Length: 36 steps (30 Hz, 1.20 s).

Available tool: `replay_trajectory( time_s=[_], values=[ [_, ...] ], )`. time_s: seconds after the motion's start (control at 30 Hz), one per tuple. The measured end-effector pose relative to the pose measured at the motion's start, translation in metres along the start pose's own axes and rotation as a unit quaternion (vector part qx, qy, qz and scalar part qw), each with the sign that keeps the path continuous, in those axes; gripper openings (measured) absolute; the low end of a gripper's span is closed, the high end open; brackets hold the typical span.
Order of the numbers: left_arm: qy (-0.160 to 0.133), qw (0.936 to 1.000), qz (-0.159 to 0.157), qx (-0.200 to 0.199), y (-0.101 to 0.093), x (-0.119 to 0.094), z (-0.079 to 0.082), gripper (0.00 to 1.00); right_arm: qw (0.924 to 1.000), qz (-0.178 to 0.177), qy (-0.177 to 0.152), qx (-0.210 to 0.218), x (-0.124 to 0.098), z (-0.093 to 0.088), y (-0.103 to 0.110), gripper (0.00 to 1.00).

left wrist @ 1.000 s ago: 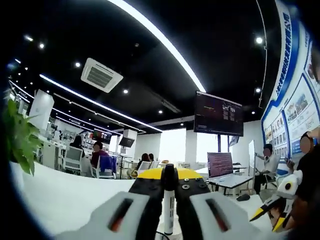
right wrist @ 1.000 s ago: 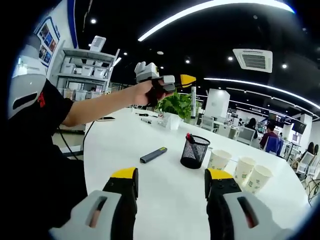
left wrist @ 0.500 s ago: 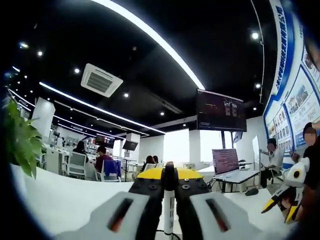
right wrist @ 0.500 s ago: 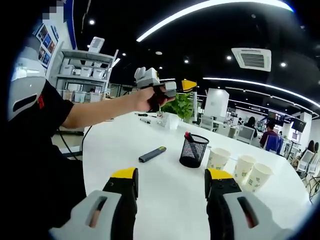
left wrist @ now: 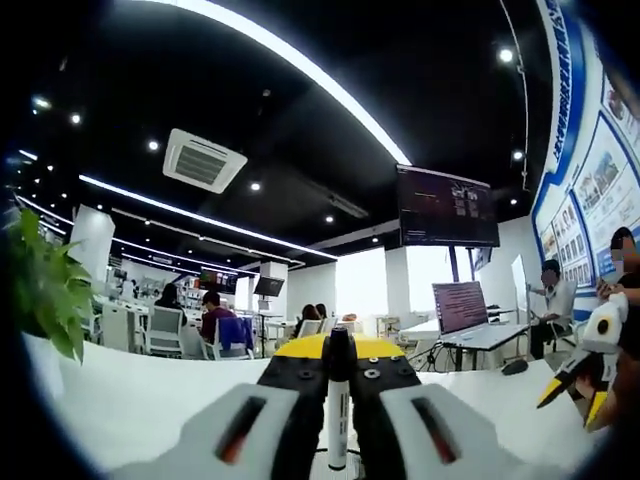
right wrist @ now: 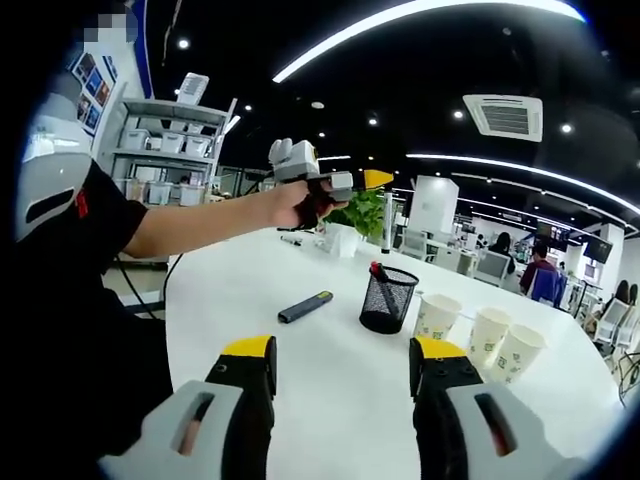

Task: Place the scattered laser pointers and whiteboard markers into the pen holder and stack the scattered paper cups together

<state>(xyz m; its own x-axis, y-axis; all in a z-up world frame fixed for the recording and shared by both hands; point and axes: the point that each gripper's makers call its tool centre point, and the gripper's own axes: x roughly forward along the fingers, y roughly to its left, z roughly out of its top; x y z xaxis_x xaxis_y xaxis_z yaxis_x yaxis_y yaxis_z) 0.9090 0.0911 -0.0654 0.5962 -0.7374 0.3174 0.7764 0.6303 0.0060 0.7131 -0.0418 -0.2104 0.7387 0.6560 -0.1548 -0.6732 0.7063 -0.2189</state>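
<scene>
My left gripper (left wrist: 338, 352) is shut on a white whiteboard marker (left wrist: 337, 425) with a black cap, held upright between the jaws. In the right gripper view a hand holds that left gripper (right wrist: 377, 182) high over the table, and the marker (right wrist: 387, 225) hangs from it above the black mesh pen holder (right wrist: 388, 303). A red-capped marker (right wrist: 377, 271) stands in the holder. A dark laser pointer (right wrist: 306, 307) lies to its left. Three paper cups (right wrist: 436, 317) (right wrist: 486, 335) (right wrist: 513, 356) stand apart to its right. My right gripper (right wrist: 345, 362) is open, low over the white table (right wrist: 300, 390).
A potted plant (right wrist: 355, 213) and another pen (right wrist: 292, 240) sit at the table's far side. The person's arm and dark sleeve (right wrist: 90, 230) take up the left. My right gripper (left wrist: 585, 370) shows at the right edge of the left gripper view, beside a laptop (left wrist: 462, 310).
The left gripper with the marker has sunk a little over the pen holder. My right gripper and the things on the table have stayed put.
</scene>
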Motion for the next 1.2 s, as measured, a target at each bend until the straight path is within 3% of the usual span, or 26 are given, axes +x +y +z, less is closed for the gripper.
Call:
replay_trajectory(
  time_s=[0.3,0.83,1.13,1.2],
  values=[
    [0.014,0.9999,0.008,-0.003,0.005,-0.006,-0.022,0.10,1.0000,0.001,0.000,0.000,0.001,0.000,0.001,0.56],
    [0.019,0.9992,0.021,-0.027,0.016,-0.022,-0.033,0.10,1.0000,0.003,0.001,0.000,0.002,0.000,0.002,0.56],
    [0.039,0.9980,0.037,-0.031,0.026,-0.042,-0.039,0.10,1.0000,0.004,0.002,-0.001,0.004,0.000,0.004,0.56],
    [0.072,0.9946,0.048,-0.057,0.027,-0.048,-0.049,0.10,1.0000,0.005,0.003,-0.001,0.004,0.000,0.005,0.56]
  ],
)
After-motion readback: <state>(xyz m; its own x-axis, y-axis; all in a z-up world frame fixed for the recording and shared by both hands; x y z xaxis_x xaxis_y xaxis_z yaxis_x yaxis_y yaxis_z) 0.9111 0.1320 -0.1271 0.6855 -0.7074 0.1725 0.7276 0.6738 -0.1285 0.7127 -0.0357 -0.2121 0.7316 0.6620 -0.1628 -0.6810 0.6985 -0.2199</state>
